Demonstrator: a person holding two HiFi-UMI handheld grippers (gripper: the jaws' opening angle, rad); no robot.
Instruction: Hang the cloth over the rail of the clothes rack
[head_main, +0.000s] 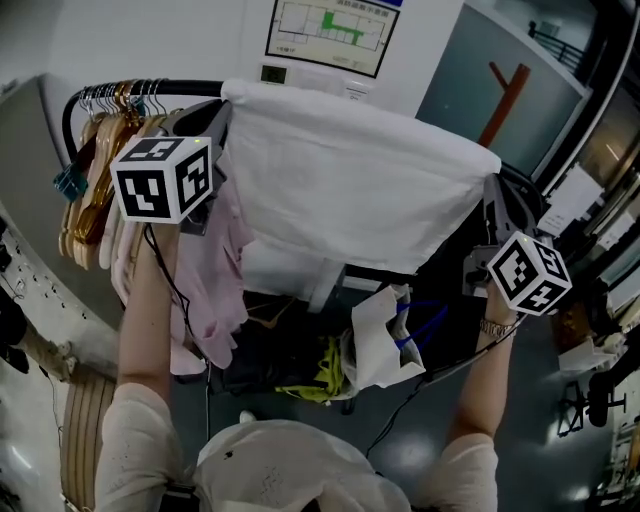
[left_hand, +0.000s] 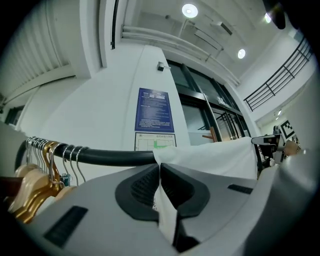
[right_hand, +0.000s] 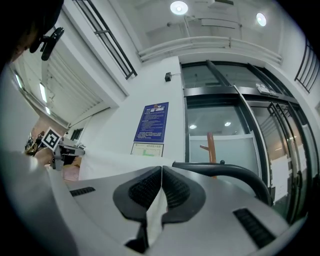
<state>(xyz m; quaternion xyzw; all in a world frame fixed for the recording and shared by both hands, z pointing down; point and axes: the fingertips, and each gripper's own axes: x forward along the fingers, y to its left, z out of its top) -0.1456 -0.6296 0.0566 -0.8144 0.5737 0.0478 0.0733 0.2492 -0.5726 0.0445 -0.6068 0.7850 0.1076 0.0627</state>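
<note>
Nearest to the camera, the person's two forearms reach up, one to each gripper. The left gripper (left_hand: 159, 169) has its jaws pressed together on the left end of the white cloth (head_main: 350, 190), and a fold of the fabric comes down between the pads. The right gripper (right_hand: 161, 172) has its jaws closed on the right end of the same cloth, with a thin strip of it caught between the pads. The cloth is stretched between the two grippers and lies over the black rail (left_hand: 115, 157) of the clothes rack, with its front part hanging down toward the person. Left of the cloth, a pink garment (head_main: 215, 290) and wooden hangers (head_main: 92, 175) hang from the bare part of the rail. Farther back, a blue notice (left_hand: 154, 110) and a chart (head_main: 330, 30) are on the white wall.
</note>
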